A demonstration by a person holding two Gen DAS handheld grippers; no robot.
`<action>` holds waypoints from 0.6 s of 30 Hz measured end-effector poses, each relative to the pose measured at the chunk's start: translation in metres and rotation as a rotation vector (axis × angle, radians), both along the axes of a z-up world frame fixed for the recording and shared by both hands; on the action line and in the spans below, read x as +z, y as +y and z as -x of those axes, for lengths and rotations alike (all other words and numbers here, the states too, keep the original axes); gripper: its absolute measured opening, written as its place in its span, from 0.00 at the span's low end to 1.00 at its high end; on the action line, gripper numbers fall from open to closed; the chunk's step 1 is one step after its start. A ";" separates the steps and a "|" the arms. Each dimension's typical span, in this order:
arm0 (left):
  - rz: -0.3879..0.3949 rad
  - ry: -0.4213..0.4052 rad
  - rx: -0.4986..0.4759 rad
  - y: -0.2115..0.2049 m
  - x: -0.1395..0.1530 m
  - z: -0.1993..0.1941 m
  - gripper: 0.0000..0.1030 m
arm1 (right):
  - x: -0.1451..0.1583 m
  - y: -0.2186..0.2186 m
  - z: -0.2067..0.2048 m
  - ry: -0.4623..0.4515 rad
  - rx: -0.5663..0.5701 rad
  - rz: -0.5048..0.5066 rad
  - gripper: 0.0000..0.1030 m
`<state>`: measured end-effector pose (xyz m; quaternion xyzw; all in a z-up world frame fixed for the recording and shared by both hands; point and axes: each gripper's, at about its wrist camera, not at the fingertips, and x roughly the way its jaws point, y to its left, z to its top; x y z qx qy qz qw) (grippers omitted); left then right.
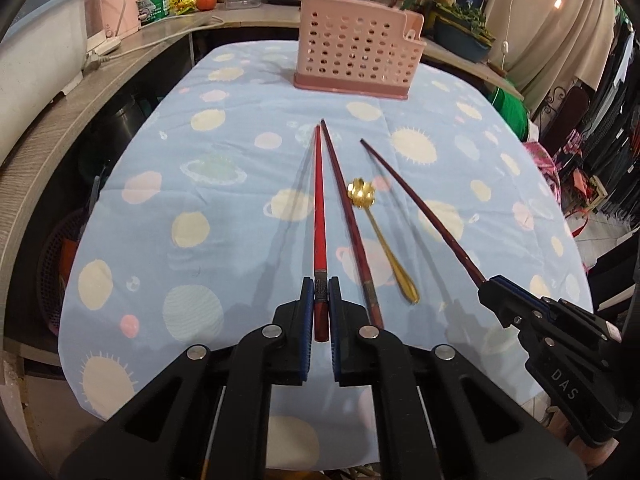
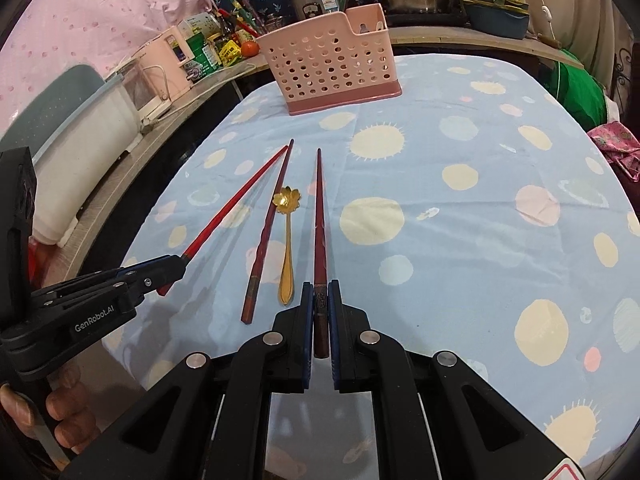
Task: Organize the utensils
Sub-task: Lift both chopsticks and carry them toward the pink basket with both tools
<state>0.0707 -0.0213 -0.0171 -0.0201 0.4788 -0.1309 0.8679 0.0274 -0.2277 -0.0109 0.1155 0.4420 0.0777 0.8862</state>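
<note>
My left gripper (image 1: 321, 292) is shut on the thick end of a bright red chopstick (image 1: 319, 208); it also shows in the right wrist view (image 2: 176, 268). My right gripper (image 2: 321, 296) is shut on a dark red chopstick (image 2: 319, 216), seen from the left wrist too (image 1: 424, 208). Between them on the tablecloth lie another dark chopstick (image 1: 348, 216) (image 2: 268, 232) and a gold flower-bowled spoon (image 1: 380, 232) (image 2: 286, 248). A pink perforated utensil basket (image 1: 356, 52) (image 2: 332, 68) stands upright at the table's far end.
The table has a blue planet-print cloth (image 1: 224, 200) (image 2: 460, 220). A grey counter (image 1: 72, 120) curves along the left with white and pink appliances, bottles, a tomato and pots behind. A green bag (image 2: 580, 92) and clothes are at the right.
</note>
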 end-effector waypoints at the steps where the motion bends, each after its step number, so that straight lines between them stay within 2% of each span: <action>1: 0.003 -0.009 0.003 0.001 0.004 -0.001 0.07 | 0.004 -0.001 -0.001 -0.009 -0.005 -0.001 0.07; 10: 0.052 -0.103 0.027 0.009 0.051 -0.014 0.07 | 0.048 -0.018 -0.016 -0.111 -0.036 -0.015 0.07; 18: 0.065 -0.210 0.064 0.016 0.094 -0.036 0.07 | 0.089 -0.028 -0.035 -0.214 -0.055 -0.022 0.07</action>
